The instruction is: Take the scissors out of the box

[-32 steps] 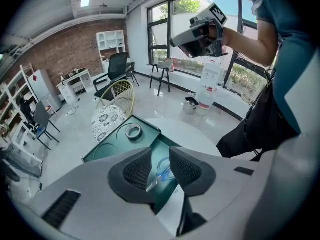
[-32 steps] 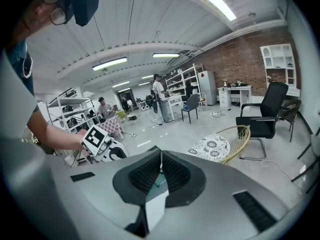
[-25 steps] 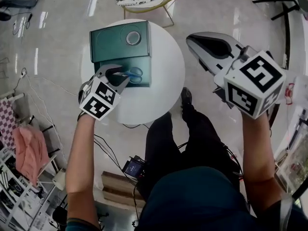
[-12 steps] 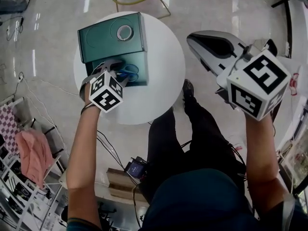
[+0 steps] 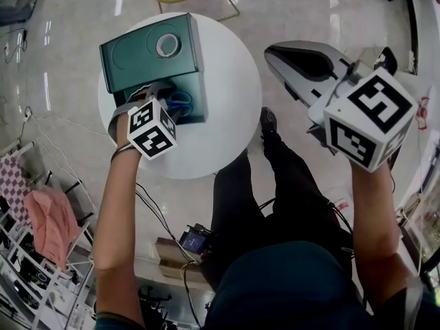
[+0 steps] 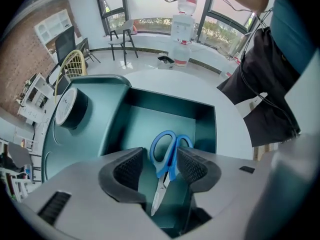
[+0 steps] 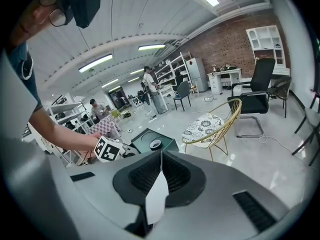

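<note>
Over the round white table, L gripper points straight down into the open teal box, forearm stretched fwd. Its jaws have just been opening & stand apart. The scissors lie inside the box between the ribbed black pads, w/ blue plastic loops far from cam and steel blades near. The smooth lid, w/ a round disc, is folded back. R gripper, a smooth grey shell, is held off to the side of the table and tilted down, jaws together.

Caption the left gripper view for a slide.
Left gripper, jaws just opened further, with the scissors between them in the open box.
</note>
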